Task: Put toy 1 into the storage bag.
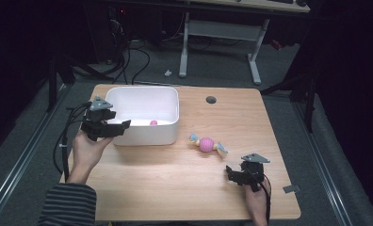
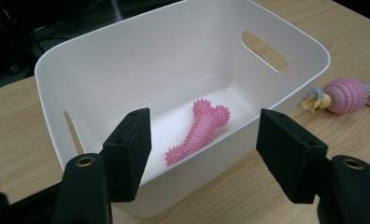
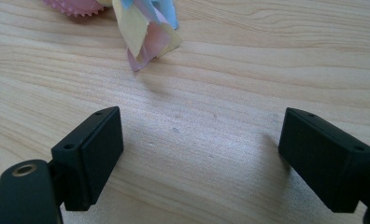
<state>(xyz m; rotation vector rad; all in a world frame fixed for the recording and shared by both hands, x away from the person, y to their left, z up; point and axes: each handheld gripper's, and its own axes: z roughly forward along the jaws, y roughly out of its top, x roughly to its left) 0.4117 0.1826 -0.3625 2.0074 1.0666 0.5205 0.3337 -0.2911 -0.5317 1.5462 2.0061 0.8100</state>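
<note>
Jaws stand apart and empty on both tools: the left gripper (image 1: 123,125) hovers at the near left rim of the white bin (image 1: 168,136), where a pink spiked bone (image 2: 199,130) already lies. A pink ball toy with cloth tails (image 1: 206,144) rests on the table (image 1: 175,188) just right of the bin, its long axis running left-right. It lies just ahead and left of the right gripper (image 1: 231,173), the nearer tool, so that hand likely takes it.

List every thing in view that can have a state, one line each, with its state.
white bin: upright, uncovered, holding one toy.
pink bone toy: lying flat on the bin's floor.
pink ball toy: lying on the table, outside the bin, ungripped.
left tool: open, empty, at the bin's rim.
right tool: open, empty, short of the ball toy.
</note>
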